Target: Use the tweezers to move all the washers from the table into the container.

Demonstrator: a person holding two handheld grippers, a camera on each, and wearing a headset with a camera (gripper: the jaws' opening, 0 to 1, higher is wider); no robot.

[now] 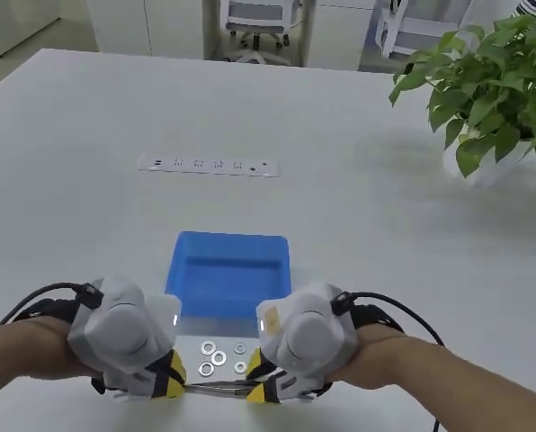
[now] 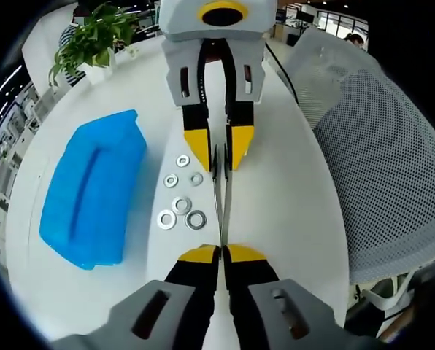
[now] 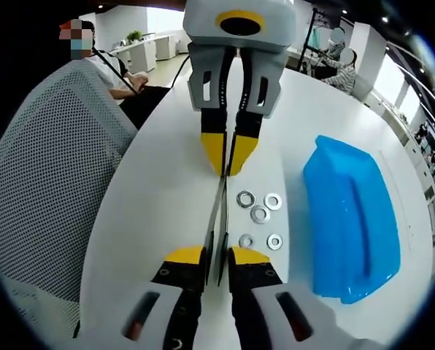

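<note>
Both grippers are down on the near side of the blue container (image 2: 93,186), nose to nose. The left gripper (image 2: 221,254) is clenched on one end of the tweezers (image 2: 219,197), its yellow tips pinched tight around the metal. The right gripper (image 3: 217,255) faces it and grasps the other end, where the two thin arms sit slightly apart between its jaws. The tweezers bridge the two grippers, running along the container's near edge, low at the white table (image 1: 340,180). The washers (image 2: 181,205) sit loose on the table in a small cluster between the tweezers and the container's near wall. Beyond the container's far side lies a white power strip (image 1: 207,165), and further off to the container's right stands a potted plant (image 1: 497,90).
</note>
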